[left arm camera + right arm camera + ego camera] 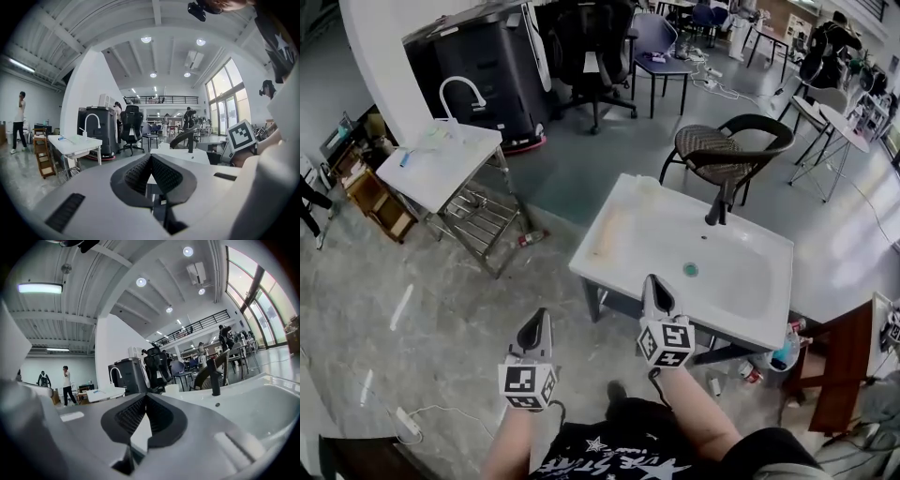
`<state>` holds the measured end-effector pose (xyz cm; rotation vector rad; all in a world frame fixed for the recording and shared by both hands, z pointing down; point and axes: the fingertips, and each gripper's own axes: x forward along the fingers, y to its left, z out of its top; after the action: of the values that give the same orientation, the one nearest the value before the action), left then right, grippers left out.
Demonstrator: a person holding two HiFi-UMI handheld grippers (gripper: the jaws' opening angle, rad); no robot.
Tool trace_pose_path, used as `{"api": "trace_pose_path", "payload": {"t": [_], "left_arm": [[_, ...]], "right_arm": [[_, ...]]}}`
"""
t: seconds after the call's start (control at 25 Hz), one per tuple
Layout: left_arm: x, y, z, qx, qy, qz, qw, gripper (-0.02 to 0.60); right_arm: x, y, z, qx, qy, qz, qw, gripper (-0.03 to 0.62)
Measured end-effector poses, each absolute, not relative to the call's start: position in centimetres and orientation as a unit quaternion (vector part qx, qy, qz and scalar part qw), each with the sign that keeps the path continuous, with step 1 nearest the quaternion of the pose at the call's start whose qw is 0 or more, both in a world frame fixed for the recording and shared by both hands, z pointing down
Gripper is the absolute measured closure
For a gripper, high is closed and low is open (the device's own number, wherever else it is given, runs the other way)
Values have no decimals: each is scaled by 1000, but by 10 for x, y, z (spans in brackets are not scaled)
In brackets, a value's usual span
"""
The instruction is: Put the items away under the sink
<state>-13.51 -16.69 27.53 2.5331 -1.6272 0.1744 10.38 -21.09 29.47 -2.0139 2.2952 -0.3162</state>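
A white sink with a black faucet and a green drain stands right in front of me. On the floor by its right front corner lie a blue bottle, a red-capped can and a small white item. My right gripper hovers over the sink's front edge, shut and empty, with the jaws touching at the tips. My left gripper is held over the floor left of the sink, also shut and empty.
A second white sink with a white faucet stands at the left over a wire rack, with a bottle on the floor beside it. A wicker chair is behind the near sink. A wooden stand is at the right.
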Motion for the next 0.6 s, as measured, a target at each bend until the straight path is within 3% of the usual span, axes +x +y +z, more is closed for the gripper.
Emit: {"api": "trace_pose_path", "payload": {"t": [0.32,0.6], "left_arm": [[-105,-225,256,837,-543,49,43,572],[-96,-272,264,846,-528,47,55,572]], "right_arm": [[118,-263,312,-609,782,-132,16,564],[121,-290,334,-603,783,-151,1,427]]}}
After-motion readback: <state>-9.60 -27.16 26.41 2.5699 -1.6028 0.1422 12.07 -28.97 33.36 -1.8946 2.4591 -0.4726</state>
